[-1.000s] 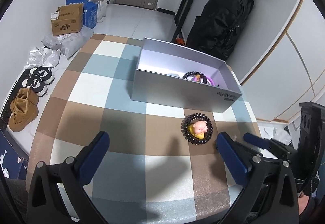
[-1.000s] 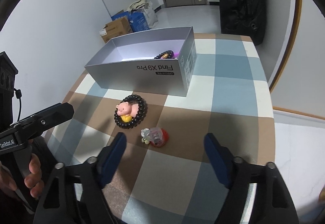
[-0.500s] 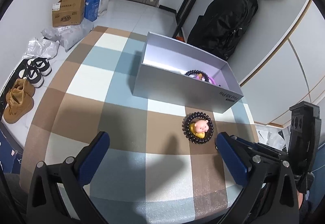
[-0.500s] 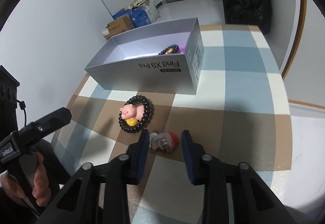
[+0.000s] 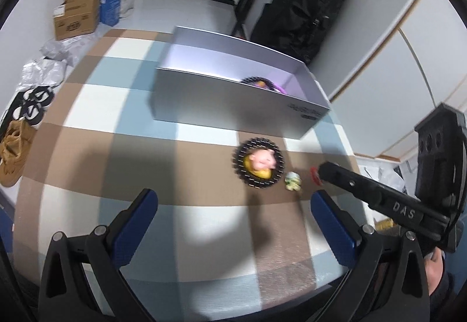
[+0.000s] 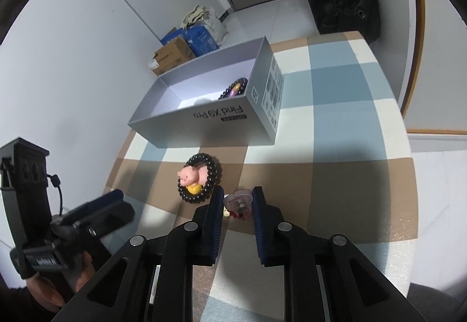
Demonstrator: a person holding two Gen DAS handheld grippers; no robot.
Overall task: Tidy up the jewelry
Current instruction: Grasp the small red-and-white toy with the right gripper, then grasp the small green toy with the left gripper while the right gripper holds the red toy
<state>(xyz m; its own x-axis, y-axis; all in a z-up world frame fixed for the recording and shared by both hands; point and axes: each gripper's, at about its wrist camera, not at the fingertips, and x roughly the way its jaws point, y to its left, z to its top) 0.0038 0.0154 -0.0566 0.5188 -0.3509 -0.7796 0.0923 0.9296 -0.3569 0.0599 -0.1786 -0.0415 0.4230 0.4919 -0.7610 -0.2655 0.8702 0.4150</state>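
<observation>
A black bead bracelet (image 6: 212, 173) with a pink pig figure (image 6: 189, 174) inside it lies on the checked tablecloth, in front of the open silver box (image 6: 219, 117). Just right of it lies a small red and clear charm (image 6: 240, 201). My right gripper (image 6: 238, 199) is closing on that charm, and its blue pads touch both sides. In the left wrist view the bracelet (image 5: 258, 163), a pale trinket (image 5: 292, 181) and the charm's red edge (image 5: 314, 173) show beside the right gripper's tip (image 5: 324, 170). My left gripper (image 5: 233, 195) hangs open and holds nothing. Another bead bracelet (image 6: 235, 87) lies inside the box.
Cardboard boxes (image 5: 77, 14) and shoes (image 5: 13, 147) sit on the floor to the left of the table. A black backpack (image 5: 306, 10) leans on the far wall. The table's right edge (image 6: 408, 147) runs close by. A hand (image 6: 46, 295) holds the left gripper's handle.
The right gripper's jaws have come together from wide apart onto the red charm. The left gripper has tipped a little, so the box and bracelet sit closer in its view.
</observation>
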